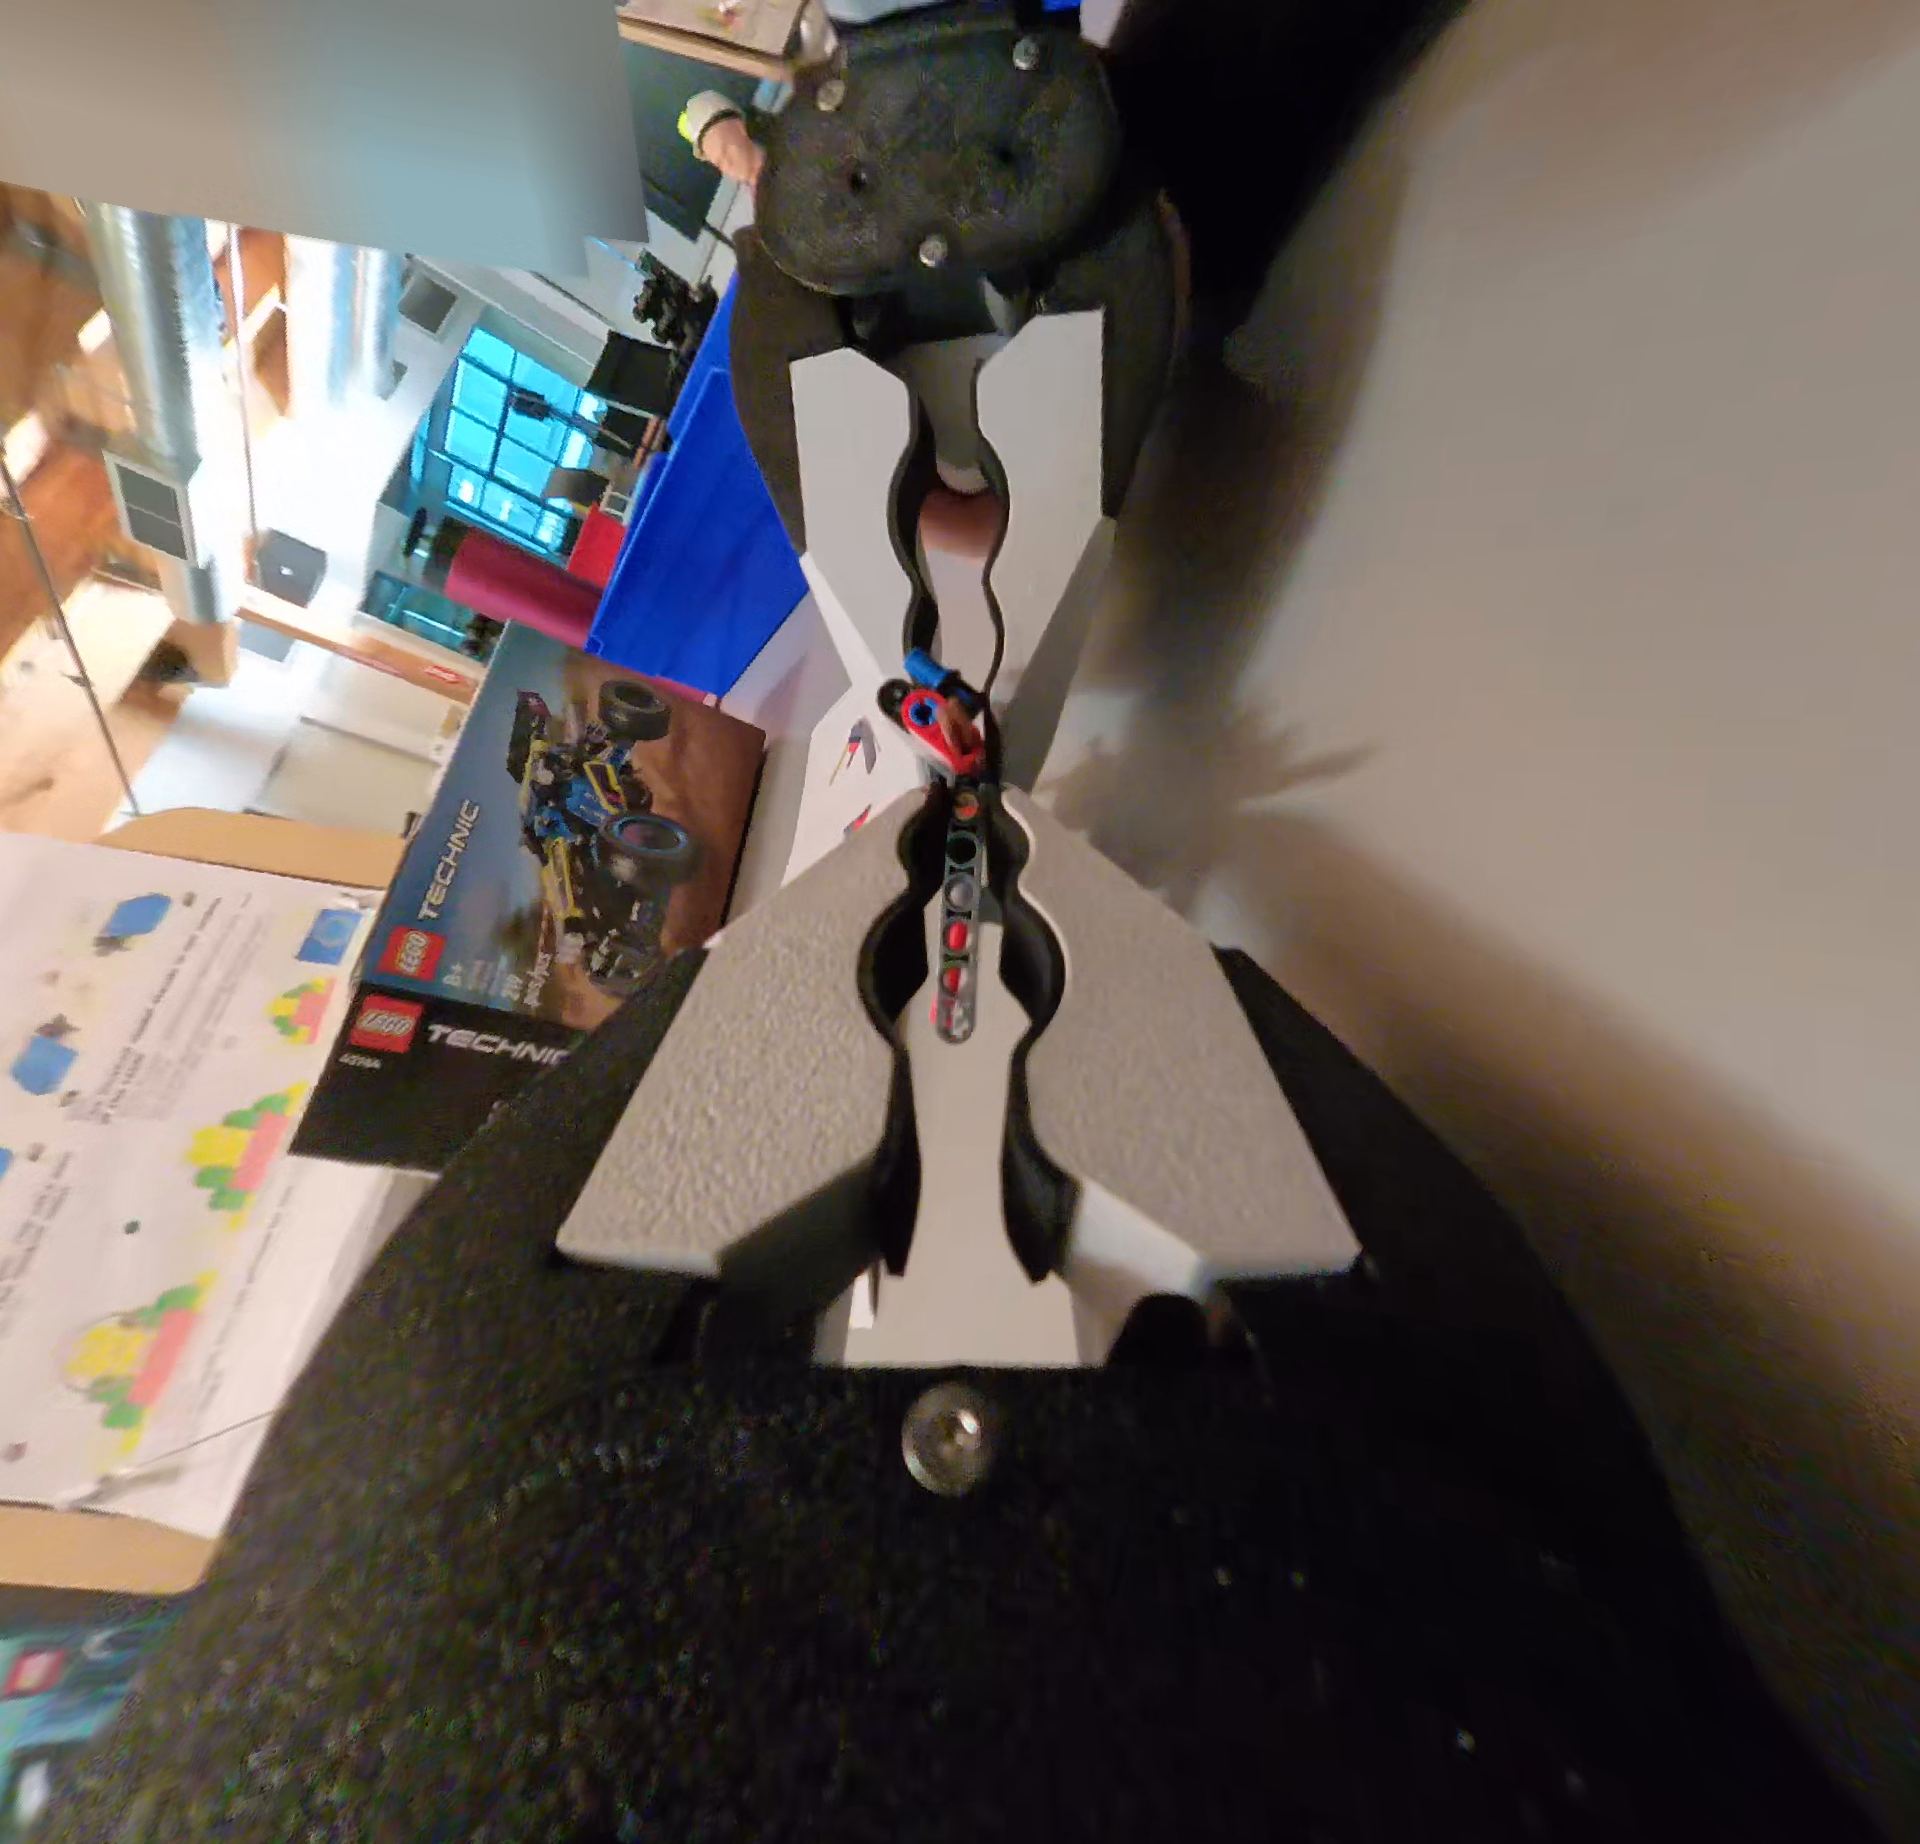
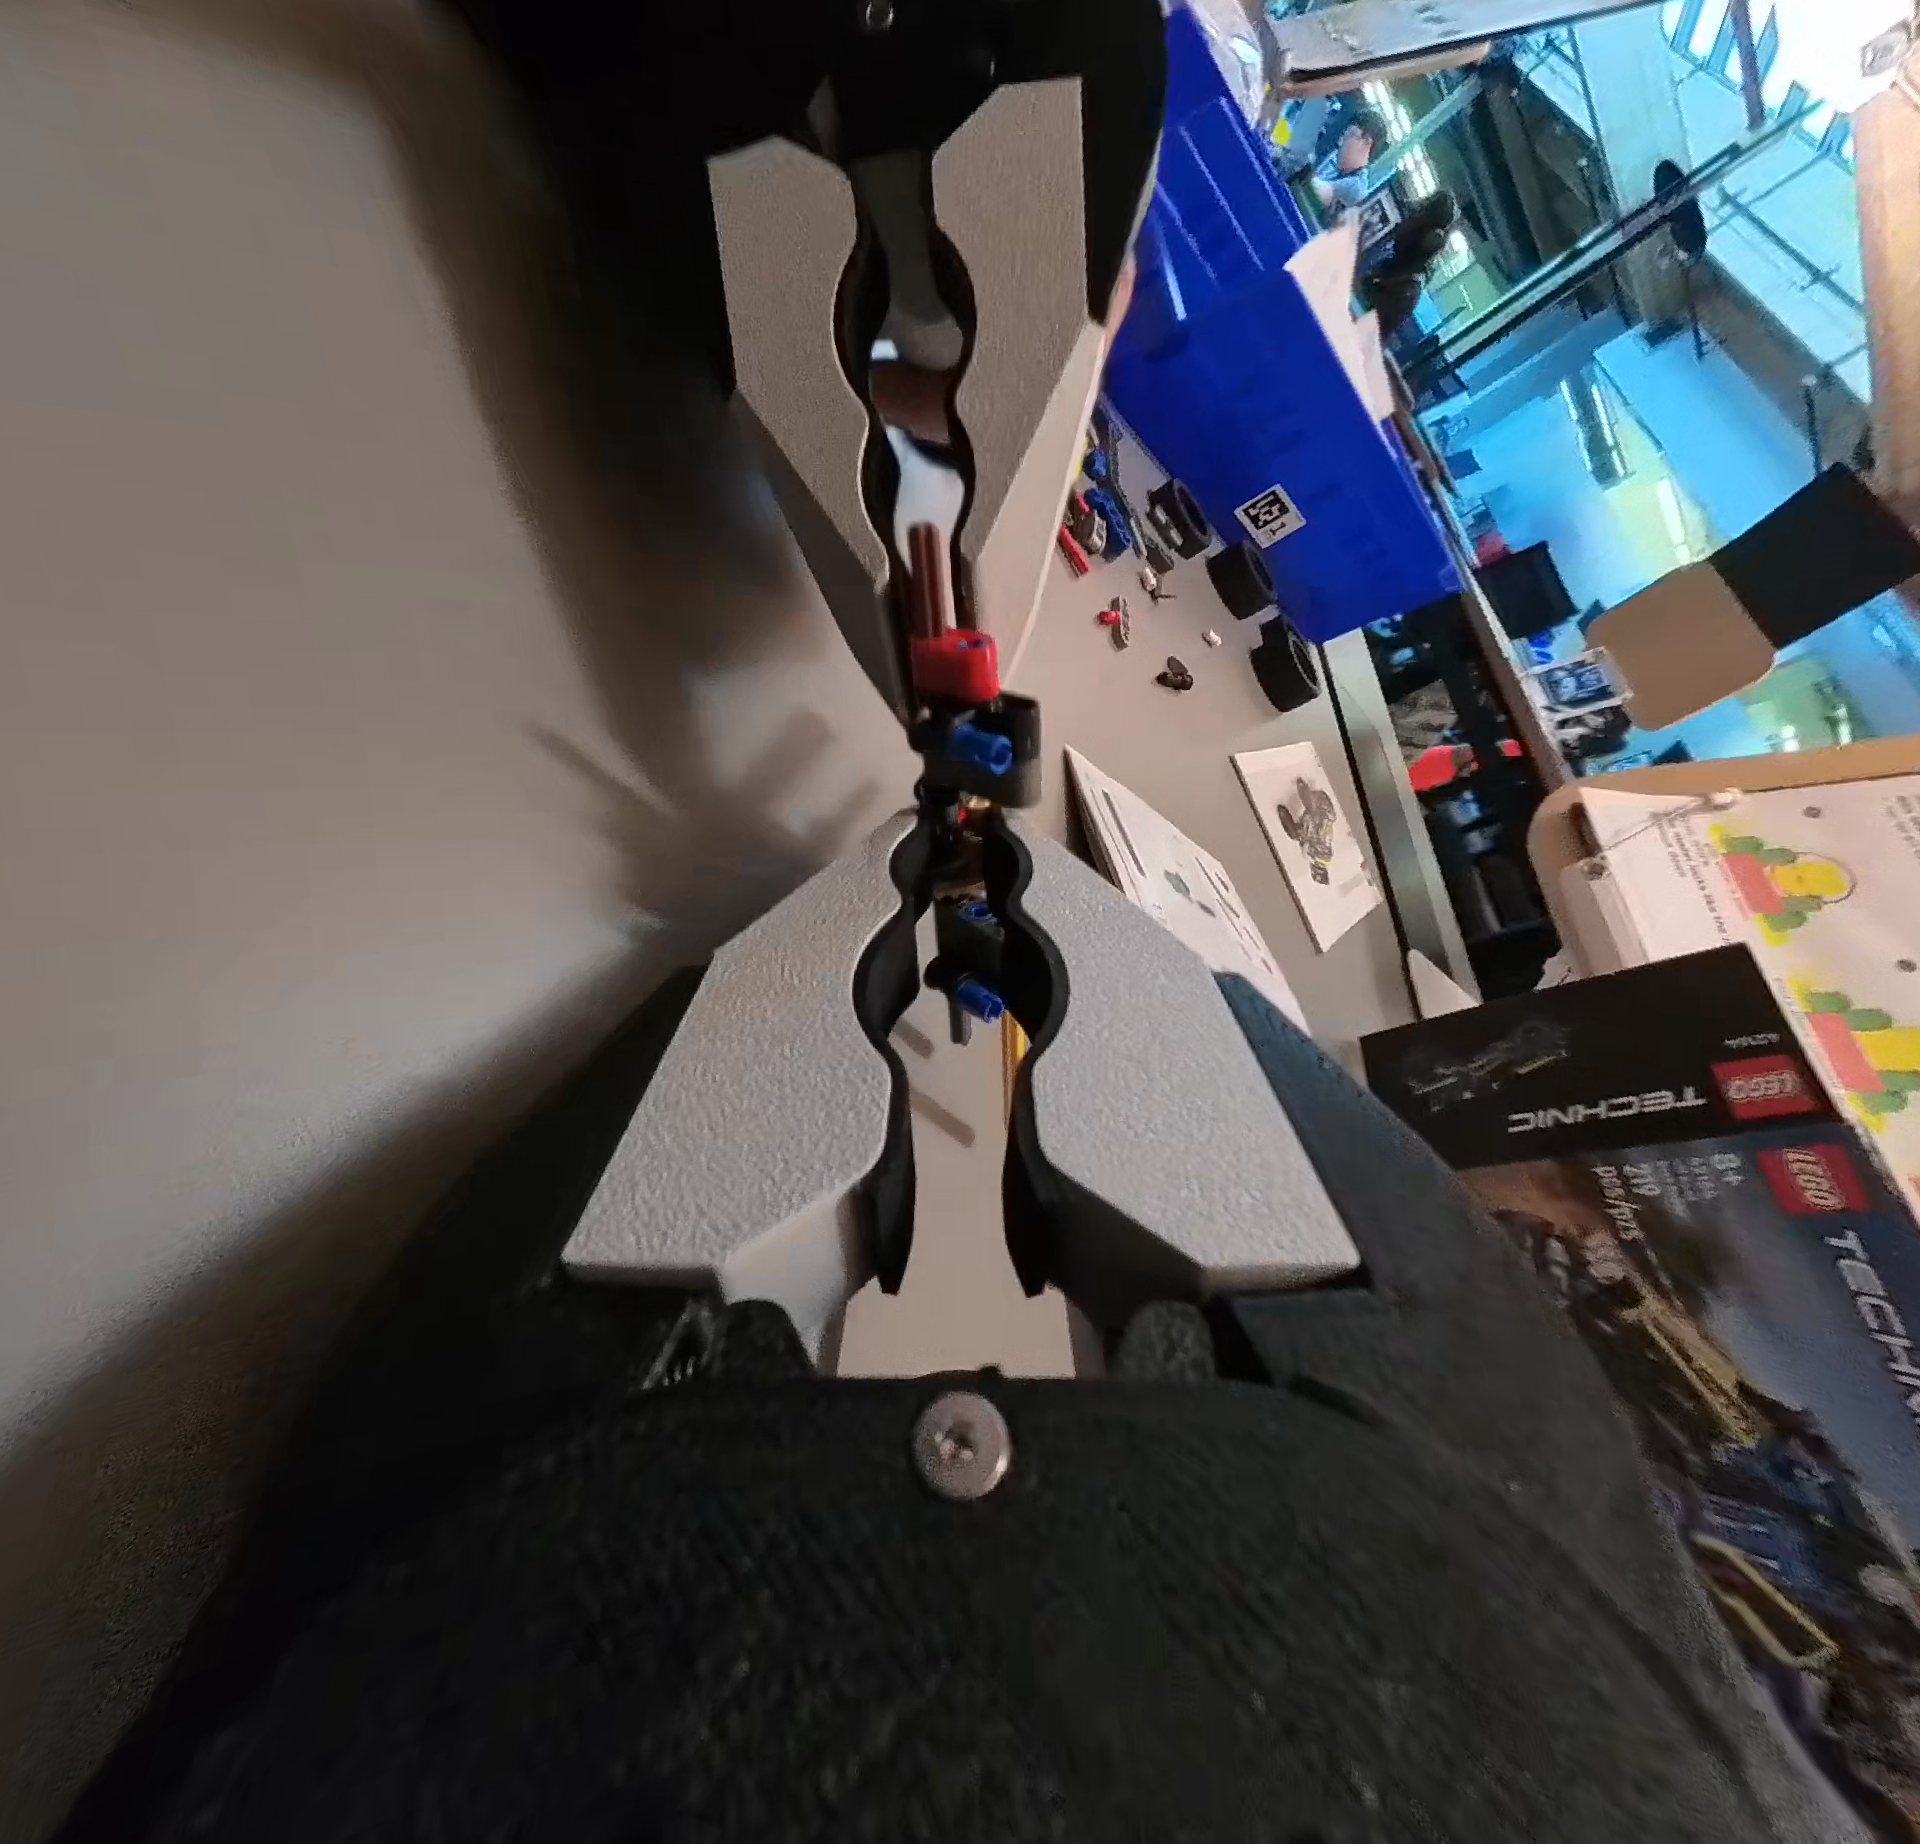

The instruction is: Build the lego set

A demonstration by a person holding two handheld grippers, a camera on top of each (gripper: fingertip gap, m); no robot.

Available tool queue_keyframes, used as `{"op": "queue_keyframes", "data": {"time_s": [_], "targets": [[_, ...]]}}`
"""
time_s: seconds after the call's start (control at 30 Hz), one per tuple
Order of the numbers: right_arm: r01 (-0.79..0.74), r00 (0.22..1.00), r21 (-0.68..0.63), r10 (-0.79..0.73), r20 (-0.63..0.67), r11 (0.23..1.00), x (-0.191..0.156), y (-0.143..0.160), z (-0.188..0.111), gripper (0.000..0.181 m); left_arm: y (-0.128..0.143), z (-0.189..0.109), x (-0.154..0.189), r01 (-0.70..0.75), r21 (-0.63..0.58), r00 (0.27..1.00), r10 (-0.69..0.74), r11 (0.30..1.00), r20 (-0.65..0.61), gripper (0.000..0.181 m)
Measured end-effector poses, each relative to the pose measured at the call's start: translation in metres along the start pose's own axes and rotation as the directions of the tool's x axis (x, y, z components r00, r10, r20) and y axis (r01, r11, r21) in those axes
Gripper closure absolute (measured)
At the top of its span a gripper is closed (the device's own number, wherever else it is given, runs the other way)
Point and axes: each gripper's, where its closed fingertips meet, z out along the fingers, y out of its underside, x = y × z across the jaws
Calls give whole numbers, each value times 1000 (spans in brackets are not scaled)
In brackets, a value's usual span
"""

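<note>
My two grippers meet tip to tip above the grey table (image 2: 312, 444). My left gripper (image 1: 961, 807) is shut on a black holed Technic beam (image 1: 958, 921) that lies along the gap between its fingers. Opposite it, the right gripper (image 1: 971, 734) touches a small red and blue joint (image 1: 930, 719). In the right wrist view, my right gripper (image 2: 956, 833) is shut on a black piece with blue pins (image 2: 971, 947). A red connector (image 2: 951, 664) and a brown axle (image 2: 928, 573) run into the left gripper (image 2: 925, 651) facing it.
The set's box (image 1: 582, 859) lies beside the grippers and also shows in the right wrist view (image 2: 1662, 1150). Printed sheets (image 1: 156, 1119) lie on cardboard. A blue bin (image 2: 1299, 423), black tyres (image 2: 1242, 579), loose parts (image 2: 1117, 615) and a booklet (image 2: 1174, 880) are on the table. Left and right tips are no more than a few centimetres apart.
</note>
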Motion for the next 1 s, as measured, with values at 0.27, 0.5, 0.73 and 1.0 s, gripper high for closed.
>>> {"op": "queue_keyframes", "data": {"time_s": [0.27, 0.5, 0.73, 1.0], "targets": [[101, 993, -43, -104, -50, 994, 5, 3, -1, 174, 3, 2, -3, -136, 1, 991, 136, 991, -13, 177], [298, 953, -111, -301, -11, 948, -12, 15, 0, 174, 3, -5, 11, -245, -47, 969, 244, 968, -25, 179], [301, 954, -104, -299, 36, 948, -17, 16, 3, 173, 8, -8, 13, -147, -117, 986, 137, 982, -96, 160], [344, 939, -74, -342, 41, 936, -19, 14, -1, 158, 32, 2, 30, -94, -246, 978, 43, 965, -206, 173]]}}
